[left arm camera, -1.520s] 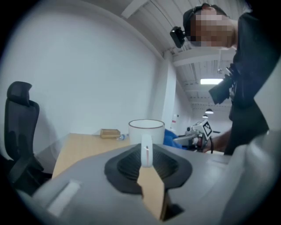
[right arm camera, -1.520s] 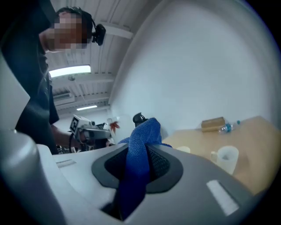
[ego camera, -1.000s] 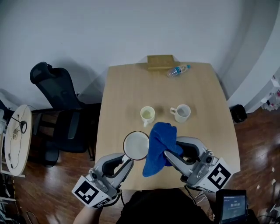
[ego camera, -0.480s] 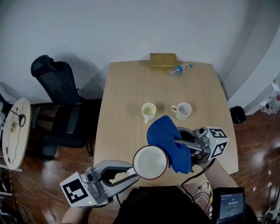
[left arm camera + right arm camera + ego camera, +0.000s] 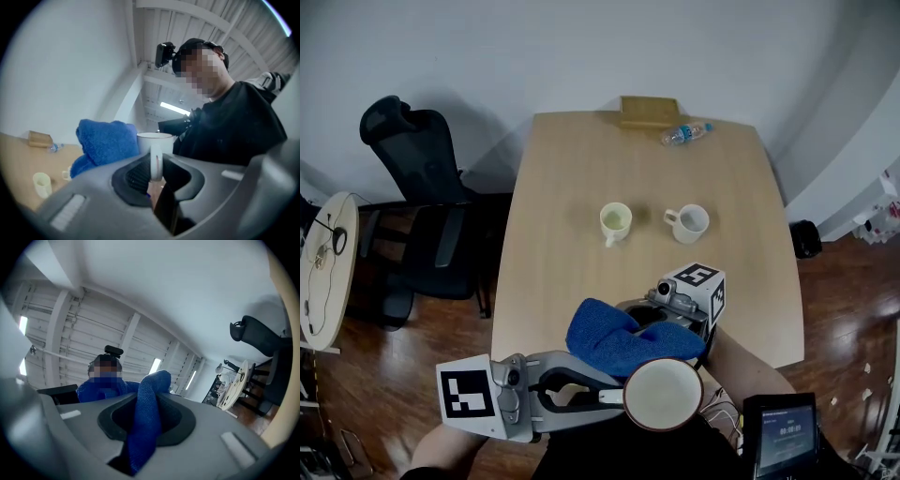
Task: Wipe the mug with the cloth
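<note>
You are clamping your left gripper [image 5: 617,396] on the handle of the upright mug [image 5: 662,394] near your chest, while your right gripper [image 5: 649,323] is pinching the cloth [image 5: 605,339] just beyond its rim.

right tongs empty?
No, the right tongs are shut on a fold of the blue cloth.

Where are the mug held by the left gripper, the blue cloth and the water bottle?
held mug [image 5: 662,395], head view, on its white inside bottom.
blue cloth [image 5: 614,339], head view, on the middle of the bunched fabric.
water bottle [image 5: 684,134], head view, on its clear body.
</note>
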`<state>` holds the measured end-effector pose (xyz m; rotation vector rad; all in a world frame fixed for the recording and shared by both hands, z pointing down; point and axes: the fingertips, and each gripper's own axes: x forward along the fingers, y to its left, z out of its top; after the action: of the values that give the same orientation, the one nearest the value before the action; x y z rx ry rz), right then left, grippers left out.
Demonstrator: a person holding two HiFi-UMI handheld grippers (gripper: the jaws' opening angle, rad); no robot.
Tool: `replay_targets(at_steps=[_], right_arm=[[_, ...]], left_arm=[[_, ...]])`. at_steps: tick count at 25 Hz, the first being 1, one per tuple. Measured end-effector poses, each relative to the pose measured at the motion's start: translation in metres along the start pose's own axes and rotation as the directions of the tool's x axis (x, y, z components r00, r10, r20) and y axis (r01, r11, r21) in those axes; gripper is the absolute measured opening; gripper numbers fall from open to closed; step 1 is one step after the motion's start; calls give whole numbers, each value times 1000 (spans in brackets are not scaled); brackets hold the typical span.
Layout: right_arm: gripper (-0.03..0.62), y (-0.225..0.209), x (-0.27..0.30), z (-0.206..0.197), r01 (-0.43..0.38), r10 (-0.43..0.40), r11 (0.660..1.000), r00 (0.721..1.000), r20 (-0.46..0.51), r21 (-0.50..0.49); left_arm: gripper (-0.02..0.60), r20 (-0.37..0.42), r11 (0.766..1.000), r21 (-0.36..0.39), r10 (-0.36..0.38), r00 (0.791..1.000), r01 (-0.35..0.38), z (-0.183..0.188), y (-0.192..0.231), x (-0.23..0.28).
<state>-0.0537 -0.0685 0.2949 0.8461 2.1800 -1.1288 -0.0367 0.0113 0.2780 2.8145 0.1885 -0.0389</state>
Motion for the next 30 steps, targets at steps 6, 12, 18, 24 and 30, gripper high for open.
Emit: replay_targets(at_steps=[6, 12, 18, 24, 30], right_arm=[[86, 2, -44, 43, 256, -237, 947, 965, 116, -192], [86, 18, -65, 90, 657, -628, 454, 715, 306, -602], [86, 26, -8, 121, 442, -632, -439, 467, 619, -782], [86, -7, 21, 106, -284, -553, -833, 432, 713, -474], [86, 34, 17, 134, -12, -493, -837, 450, 745, -547]], left_arm=[[61, 70, 982, -25, 187, 980, -186, 2, 32, -22], [60, 169, 861, -32, 506, 846, -508, 23, 98, -58], [60, 165, 758, 13, 642, 749, -652, 70, 170, -62], [60, 151, 794, 13, 600, 786, -608, 111, 196, -42], [61, 180, 839, 12, 534, 826, -545, 138, 180, -40]])
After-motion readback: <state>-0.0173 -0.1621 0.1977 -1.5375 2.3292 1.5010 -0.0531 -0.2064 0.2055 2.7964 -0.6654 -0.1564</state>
